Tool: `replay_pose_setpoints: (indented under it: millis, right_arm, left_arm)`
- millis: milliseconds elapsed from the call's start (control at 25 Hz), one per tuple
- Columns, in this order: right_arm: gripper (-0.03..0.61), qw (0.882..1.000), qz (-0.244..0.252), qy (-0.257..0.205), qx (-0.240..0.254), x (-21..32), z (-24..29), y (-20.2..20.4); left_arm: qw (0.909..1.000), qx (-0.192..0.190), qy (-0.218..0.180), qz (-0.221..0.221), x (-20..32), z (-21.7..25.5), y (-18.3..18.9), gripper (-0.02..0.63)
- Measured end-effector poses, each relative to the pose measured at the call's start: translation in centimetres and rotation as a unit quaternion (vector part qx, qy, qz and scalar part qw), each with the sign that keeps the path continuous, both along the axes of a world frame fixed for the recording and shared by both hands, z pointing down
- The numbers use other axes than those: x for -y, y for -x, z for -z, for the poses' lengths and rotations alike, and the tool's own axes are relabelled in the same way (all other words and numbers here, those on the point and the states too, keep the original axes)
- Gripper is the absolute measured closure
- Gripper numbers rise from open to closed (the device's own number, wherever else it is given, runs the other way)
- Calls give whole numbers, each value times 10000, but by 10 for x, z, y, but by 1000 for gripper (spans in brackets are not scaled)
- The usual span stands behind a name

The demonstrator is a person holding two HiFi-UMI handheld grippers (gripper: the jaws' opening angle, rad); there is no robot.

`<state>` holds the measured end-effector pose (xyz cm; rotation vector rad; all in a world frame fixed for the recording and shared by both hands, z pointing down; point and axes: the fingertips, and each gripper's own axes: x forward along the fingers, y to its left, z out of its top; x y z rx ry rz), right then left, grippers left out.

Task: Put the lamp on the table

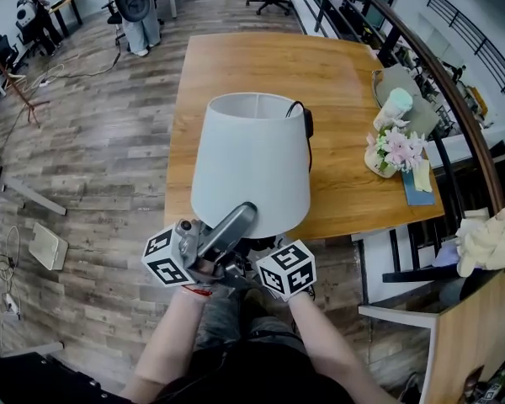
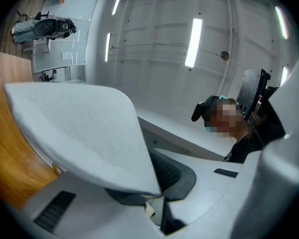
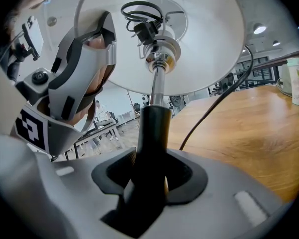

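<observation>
**Lamp [image 1: 251, 162] gripped by both claws at the near edge of the bench [image 1: 261, 61]**

Head view: the lamp is held off the bench, in front of the person. Its white shade [image 1: 236, 124] covers the middle of the bench's near edge. The left claw [image 1: 240, 219] lies slanted up against the outside of the shade's lower rim. The right claw [image 1: 286, 269] sits just beside it, its jaws hidden under the shade and only its marker cube in sight. A black cord [image 1: 306, 124] hangs over the shade's far right side. A vase of pink flowers [image 1: 400, 148] stands well apart at the bench's right edge.

Left gripper view: the shade's rim runs down into the gap between the two jaws. They stand narrow, pinching the thin edge between them. Wood of the bench shows at the lower left.

Right gripper view: the lamp's black stem [image 3: 153, 128] stands upright between the jaws. It fills the gap, with the dark pads pressed on either side, so the jaws are held fairly wide around it. Above it, the chrome socket [image 3: 161, 51] meets the inside of the shade. The left claw clamps the rim at the upper left. The cord trails right over the bench top.
</observation>
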<state>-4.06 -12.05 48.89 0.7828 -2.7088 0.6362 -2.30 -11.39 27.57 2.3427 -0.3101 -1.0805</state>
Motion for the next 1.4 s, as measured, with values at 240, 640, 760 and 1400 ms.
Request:
replay_pose_setpoints:
  millis: [240, 640, 760, 1400]
  right_arm:
    - [402, 9999, -148, -3, -57, 35, -3, -7]
    - [402, 9994, -340, 28, -88, 109, -6, 1]
    - [402, 9992, -379, -2, -154, 129, -9, 3]
    - [402, 9953, -792, -320, -452, 219, -21, -2]
  left_arm:
    - [9998, -57, 30, -175, 35, -3, -5, 600]
    - [9991, -98, 96, -409, 109, -6, 4, 600]
    - [9987, -159, 121, -474, 128, -9, 8, 601]
    - [9949, -329, 52, -951, 204, -23, 11, 606]
